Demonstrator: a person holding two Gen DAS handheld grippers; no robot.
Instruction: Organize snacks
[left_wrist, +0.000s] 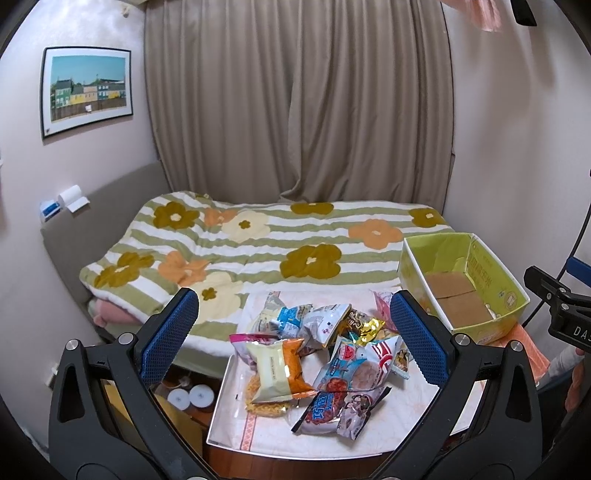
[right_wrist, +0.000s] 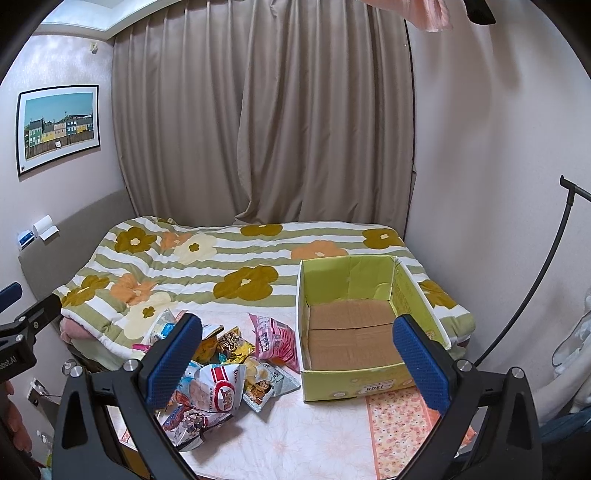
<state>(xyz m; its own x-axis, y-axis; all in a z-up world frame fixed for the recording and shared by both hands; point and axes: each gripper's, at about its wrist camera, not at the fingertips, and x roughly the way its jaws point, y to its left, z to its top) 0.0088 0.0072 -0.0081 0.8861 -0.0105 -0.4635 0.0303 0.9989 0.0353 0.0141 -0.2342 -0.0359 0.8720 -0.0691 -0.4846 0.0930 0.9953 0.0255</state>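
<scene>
A pile of snack packets (left_wrist: 317, 358) lies on the small white table (left_wrist: 402, 424); the same snack pile (right_wrist: 225, 373) shows at lower left in the right wrist view. An empty yellow-green cardboard box (right_wrist: 354, 325) stands at the table's right, also seen as the box (left_wrist: 461, 280) in the left wrist view. My left gripper (left_wrist: 291, 339) hovers open above the pile, holding nothing. My right gripper (right_wrist: 295, 354) is open too, held over the table between the pile and the box, with nothing between its blue pads (right_wrist: 421, 365).
A bed with a flower-patterned striped blanket (left_wrist: 258, 243) lies right behind the table, with beige curtains (left_wrist: 295, 103) beyond. A black lamp or stand arm (right_wrist: 532, 288) curves at the right. Round white items (left_wrist: 192, 397) sit on the floor left of the table.
</scene>
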